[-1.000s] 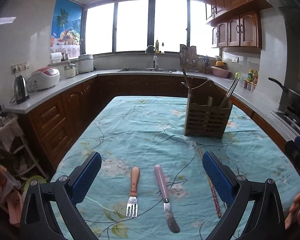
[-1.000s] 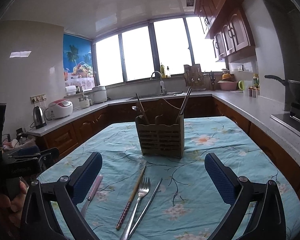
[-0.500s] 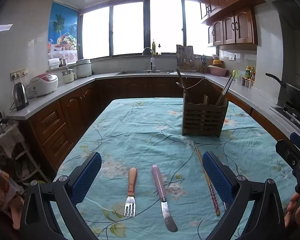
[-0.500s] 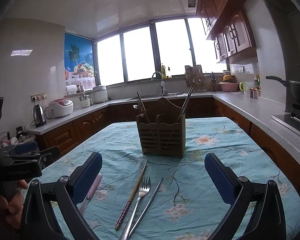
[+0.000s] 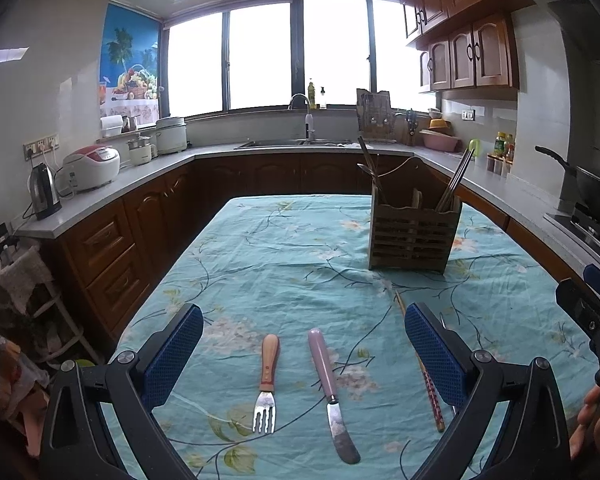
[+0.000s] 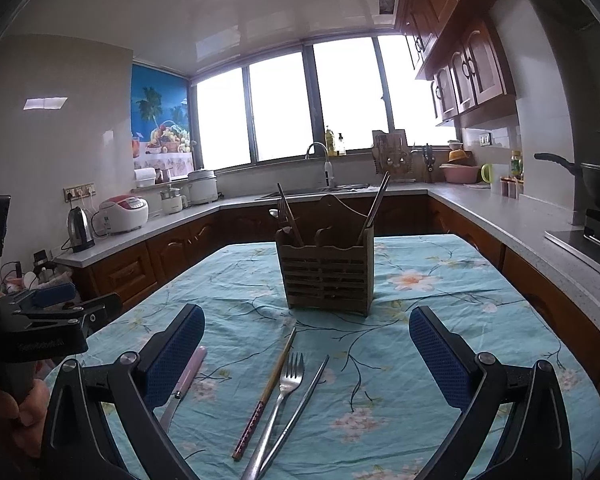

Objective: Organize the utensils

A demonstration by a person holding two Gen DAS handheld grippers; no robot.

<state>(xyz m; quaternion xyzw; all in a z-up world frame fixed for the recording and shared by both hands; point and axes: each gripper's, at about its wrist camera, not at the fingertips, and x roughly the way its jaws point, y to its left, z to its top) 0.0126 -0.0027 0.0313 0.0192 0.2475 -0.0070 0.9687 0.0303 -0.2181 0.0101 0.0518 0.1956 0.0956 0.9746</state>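
A slatted wooden utensil holder (image 5: 414, 232) (image 6: 327, 276) stands on the floral tablecloth with several utensils upright in it. In the left wrist view a wooden-handled fork (image 5: 267, 384), a pink-handled knife (image 5: 331, 392) and a wooden chopstick (image 5: 420, 364) lie on the cloth. My left gripper (image 5: 304, 356) hangs open above the fork and knife, holding nothing. In the right wrist view a wooden chopstick (image 6: 266, 392), a metal fork (image 6: 278, 408) and a metal chopstick (image 6: 300, 404) lie side by side, with the pink-handled knife (image 6: 185, 380) at the left. My right gripper (image 6: 306, 358) is open above them, empty.
The table's tablecloth (image 5: 284, 256) stretches to the holder. Brown cabinets and grey counters ring the room, with a kettle (image 5: 43, 190), rice cooker (image 5: 94, 166) and sink tap (image 5: 306, 114). A stove with a pan (image 5: 592, 188) is at the right. A hand holds the other gripper (image 6: 40, 320).
Both grippers stay open and nearly still. The left wrist view has shifted slightly, with the utensils and holder sitting a little lower and nearer the centre.
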